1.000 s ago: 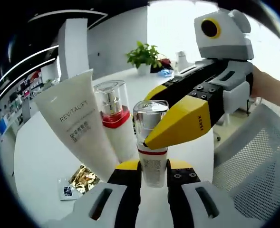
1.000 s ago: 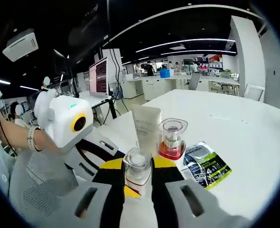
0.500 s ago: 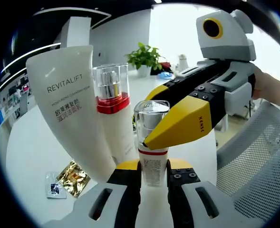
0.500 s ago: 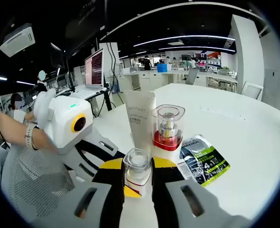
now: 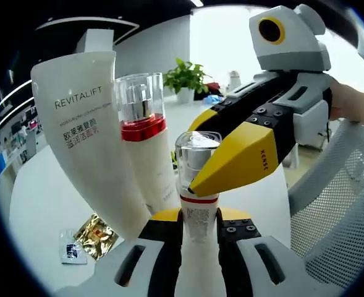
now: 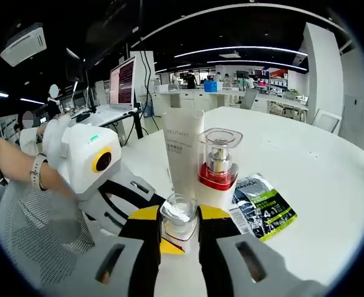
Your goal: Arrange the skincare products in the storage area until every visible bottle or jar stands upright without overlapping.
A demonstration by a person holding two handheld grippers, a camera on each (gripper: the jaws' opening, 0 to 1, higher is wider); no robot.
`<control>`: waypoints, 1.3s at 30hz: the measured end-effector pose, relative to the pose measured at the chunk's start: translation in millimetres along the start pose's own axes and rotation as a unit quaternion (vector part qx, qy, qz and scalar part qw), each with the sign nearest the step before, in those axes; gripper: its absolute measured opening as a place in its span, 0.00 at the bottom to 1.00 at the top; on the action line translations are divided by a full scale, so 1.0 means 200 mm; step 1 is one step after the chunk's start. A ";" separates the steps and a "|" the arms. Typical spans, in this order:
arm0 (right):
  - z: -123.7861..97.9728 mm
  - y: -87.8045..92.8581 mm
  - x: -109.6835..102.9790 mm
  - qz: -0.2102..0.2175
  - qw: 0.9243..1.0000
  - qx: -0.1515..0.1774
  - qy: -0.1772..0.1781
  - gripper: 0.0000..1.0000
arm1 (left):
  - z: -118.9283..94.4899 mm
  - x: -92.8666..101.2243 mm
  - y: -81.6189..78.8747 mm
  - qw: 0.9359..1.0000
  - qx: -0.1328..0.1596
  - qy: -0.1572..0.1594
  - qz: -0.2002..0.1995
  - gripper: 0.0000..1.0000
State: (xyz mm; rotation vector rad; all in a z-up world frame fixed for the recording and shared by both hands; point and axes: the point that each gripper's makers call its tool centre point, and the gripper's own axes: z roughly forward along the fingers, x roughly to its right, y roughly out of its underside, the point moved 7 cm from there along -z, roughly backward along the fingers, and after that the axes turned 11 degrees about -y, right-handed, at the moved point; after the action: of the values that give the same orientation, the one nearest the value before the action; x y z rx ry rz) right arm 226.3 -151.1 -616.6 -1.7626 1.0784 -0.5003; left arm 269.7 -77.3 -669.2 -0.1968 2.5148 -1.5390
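Both grippers pinch the same small bottle (image 5: 197, 185), a white one with a clear cap and a thin red band. In the left gripper view the left gripper (image 5: 198, 226) clamps the bottle's lower body between its black and yellow jaws, while the right gripper (image 5: 231, 164) reaches in from the right and its yellow jaw lies against the clear cap. In the right gripper view the right gripper (image 6: 178, 223) closes on the cap of that bottle (image 6: 178, 218), and the left gripper (image 6: 117, 192) comes in from the left, held by a hand (image 6: 49, 133).

Just behind the small bottle stand a white tube (image 5: 89, 142) marked REVITALIFT and a taller pump bottle (image 5: 146, 145) with a red collar under a clear cap, close together on the white table (image 5: 39, 198). A gold sachet (image 5: 95, 235) lies flat left of the tube, and a dark green sachet (image 6: 262, 207) lies beside the pump bottle (image 6: 217, 170). A white mesh chair (image 5: 336, 210) stands nearby.
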 end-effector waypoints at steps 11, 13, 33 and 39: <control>-0.05 0.01 0.00 0.004 1.000 -0.009 -0.009 0.32 | -0.03 -0.02 0.00 1.000 -0.011 -0.010 0.006 0.22; -0.06 0.03 0.01 0.006 1.000 -0.013 -0.015 0.29 | -0.04 -0.04 0.00 1.000 -0.015 -0.019 0.007 0.23; 0.04 0.18 0.07 -0.003 0.995 -0.088 -0.051 0.17 | -0.08 -0.05 0.02 0.998 -0.055 -0.018 0.006 0.07; 0.06 0.20 0.09 -0.007 0.993 -0.104 -0.055 0.11 | -0.06 -0.04 0.03 0.998 -0.062 -0.012 0.000 0.03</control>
State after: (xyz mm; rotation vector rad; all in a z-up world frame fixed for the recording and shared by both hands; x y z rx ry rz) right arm 226.1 -165.4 -659.4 -1.9577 1.0713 -0.3026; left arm 274.3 -63.0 -668.7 -0.2302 2.5933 -1.3725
